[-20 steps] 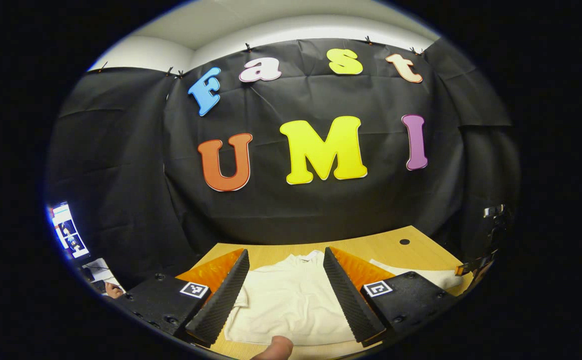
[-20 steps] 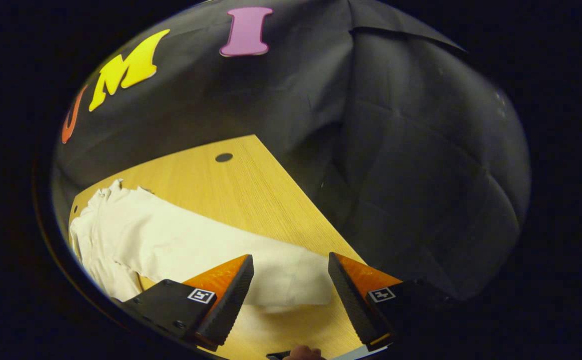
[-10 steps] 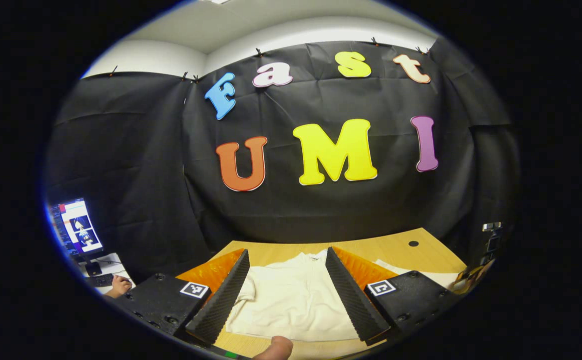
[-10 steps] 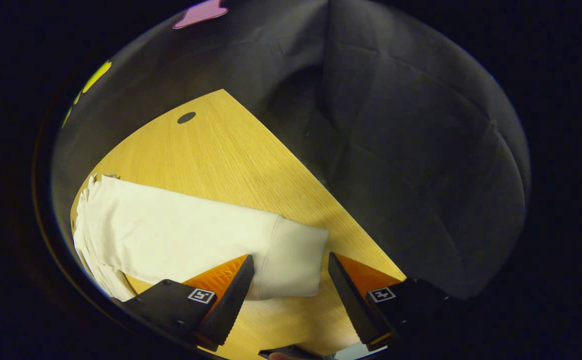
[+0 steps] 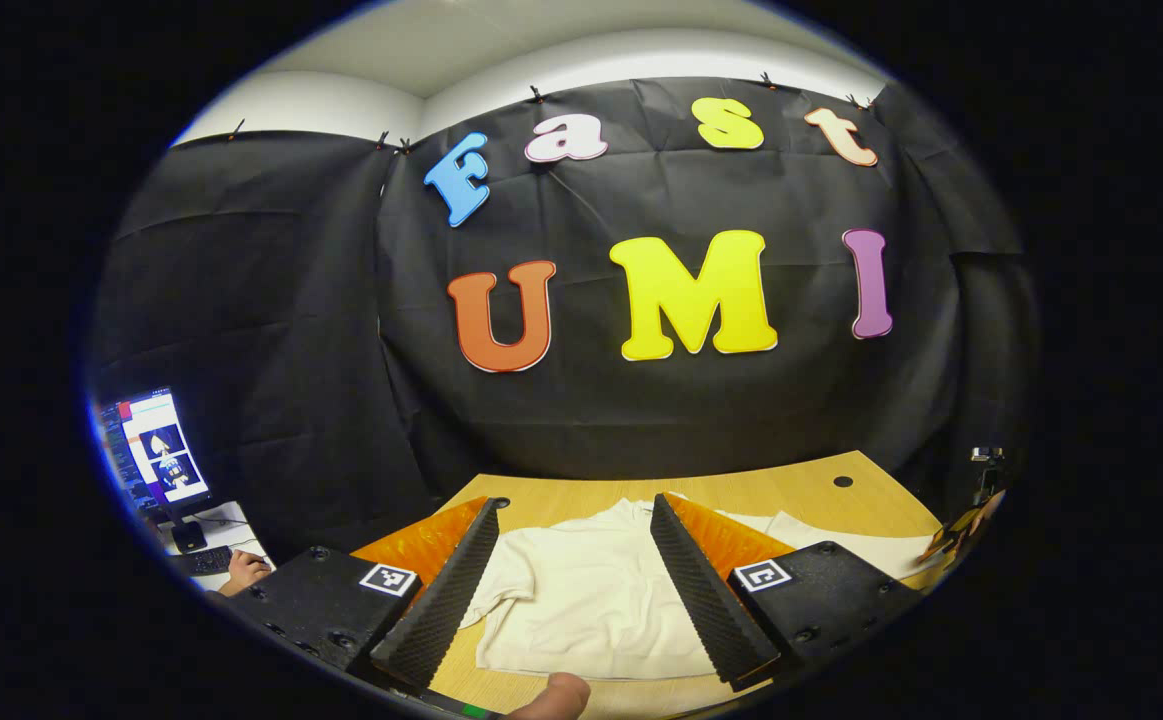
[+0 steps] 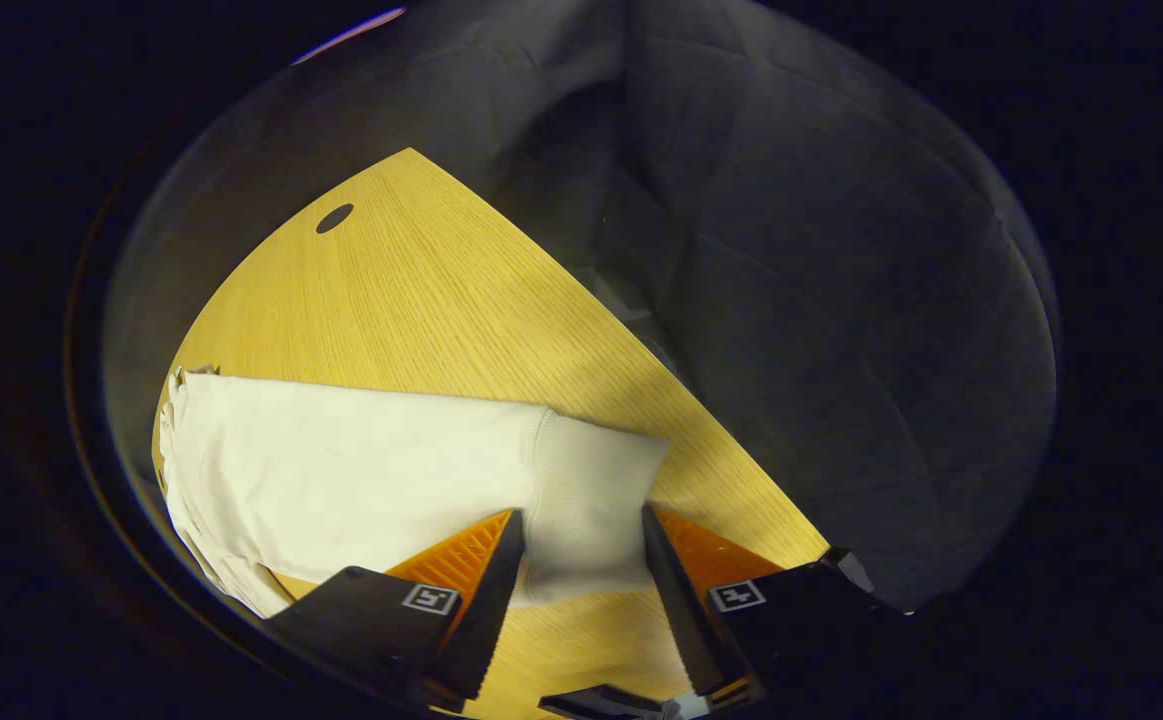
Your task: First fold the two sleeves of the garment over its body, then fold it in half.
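Garment (image 5: 581, 600): cream long-sleeved top, lying flat on the wooden table (image 5: 791, 480), collar toward the booth wall, hem at the near edge. In the left gripper view one sleeve looks drawn in against the body on that side (short fold showing near the shoulder; can't tell how far it lies over the torso).

The other sleeve (image 6: 361, 470) is stretched straight out across the table, away from the body, with its ribbed cuff (image 6: 591, 515) near the table's edge. So this sleeve isn't over the body as the task wants.

Right gripper (image 6: 576, 580): pitched down at that cuff, jaws moderately open and straddling it, one finger on each side. Nothing pinched; both fingers stand clear of the cloth edges as far as I can see. My read: lined up to clamp the cuff so the sleeve can be carried across the torso.

Left gripper (image 5: 571, 590): held level over the near hem, jaws wide apart, holding nothing. It frames the torso, likely parked there while the right side works.

A monitor (image 5: 153, 450) sits off to the left.
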